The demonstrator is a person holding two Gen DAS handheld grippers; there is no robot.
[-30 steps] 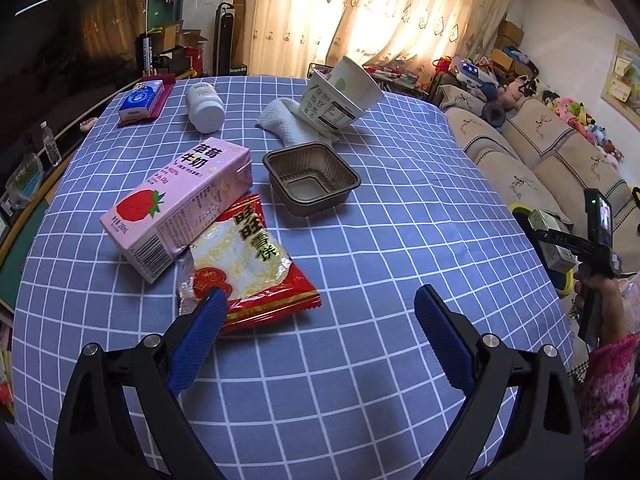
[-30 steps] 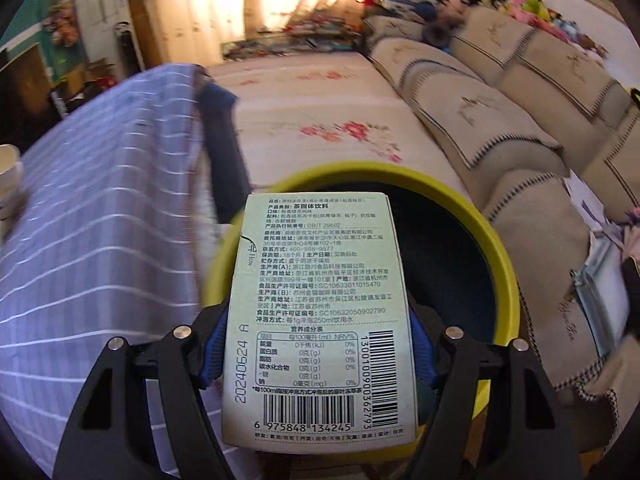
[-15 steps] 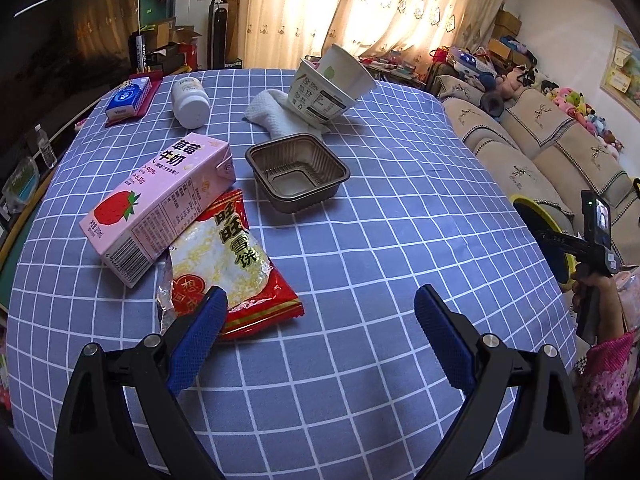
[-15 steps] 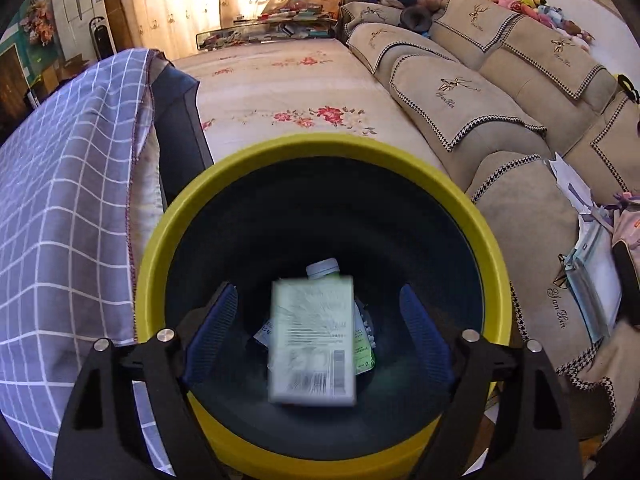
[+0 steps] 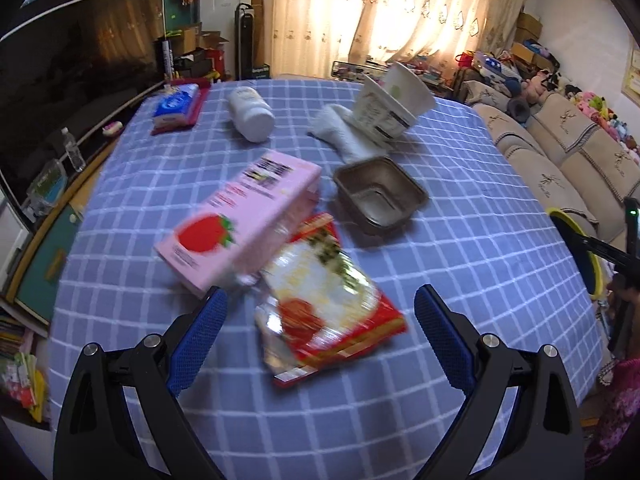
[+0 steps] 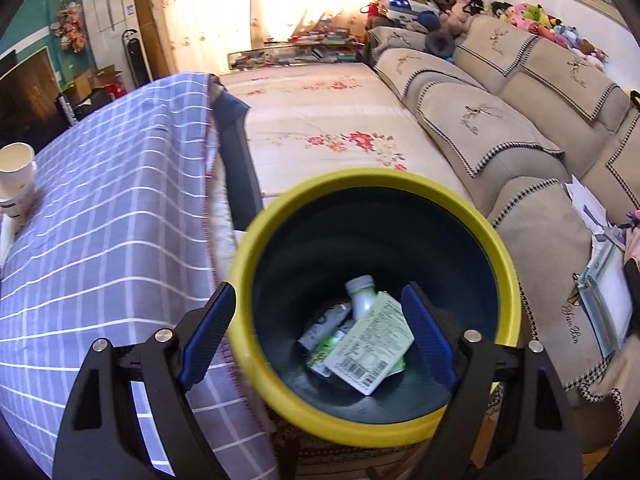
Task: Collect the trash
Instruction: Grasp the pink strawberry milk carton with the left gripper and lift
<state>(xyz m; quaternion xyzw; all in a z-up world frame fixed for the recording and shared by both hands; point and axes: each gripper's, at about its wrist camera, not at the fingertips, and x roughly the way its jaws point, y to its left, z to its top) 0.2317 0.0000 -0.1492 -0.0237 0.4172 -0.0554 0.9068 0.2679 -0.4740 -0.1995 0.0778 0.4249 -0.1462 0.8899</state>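
Now that the green carton has dropped from the right tongs into the yellow bin, those tongs hang wide and empty. Left tongs, also wide, have closed in on the snack bag near the desk's front edge, likely next.

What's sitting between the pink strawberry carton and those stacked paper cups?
In the left wrist view, a brown plastic tray and a white cloth.

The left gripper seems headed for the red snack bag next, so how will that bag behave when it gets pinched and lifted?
The red snack bag looks like thin, crinkled foil lying flat, so it will probably flop and feel light. Its glossy surface may slip between the fingers. One corner seems tucked under the pink strawberry carton, which might shift as the bag lifts.
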